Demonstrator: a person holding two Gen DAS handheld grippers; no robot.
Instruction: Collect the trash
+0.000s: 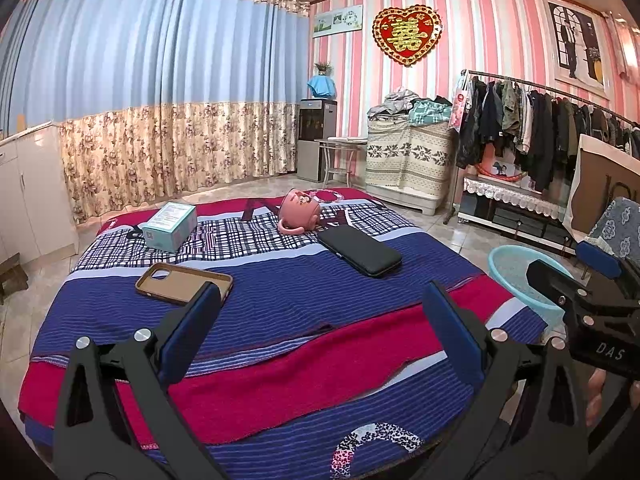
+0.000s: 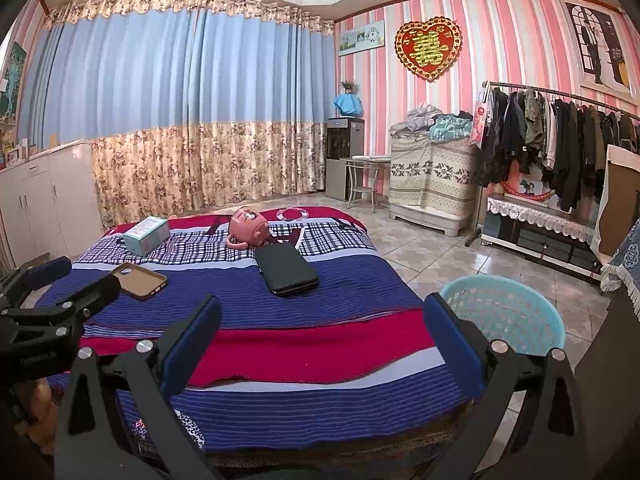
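Note:
A low table under a red, blue and checked cloth (image 1: 280,304) (image 2: 304,308) carries a light blue box (image 1: 170,226) (image 2: 146,235), a pink cup on its side (image 1: 300,211) (image 2: 248,229), a brown phone case (image 1: 184,282) (image 2: 139,280) and a black wallet-like case (image 1: 360,250) (image 2: 286,264). A light blue basket (image 2: 504,312) (image 1: 520,276) stands on the floor at the table's right. My left gripper (image 1: 320,300) is open and empty above the near cloth. My right gripper (image 2: 320,312) is open and empty near the table's right front.
A white cabinet (image 2: 44,196) stands on the left before long curtains. A clothes rack (image 2: 560,132), a covered pile (image 2: 432,168), a small table (image 2: 366,180) and a low shelf (image 2: 536,232) line the right wall. The floor is tiled (image 2: 440,248).

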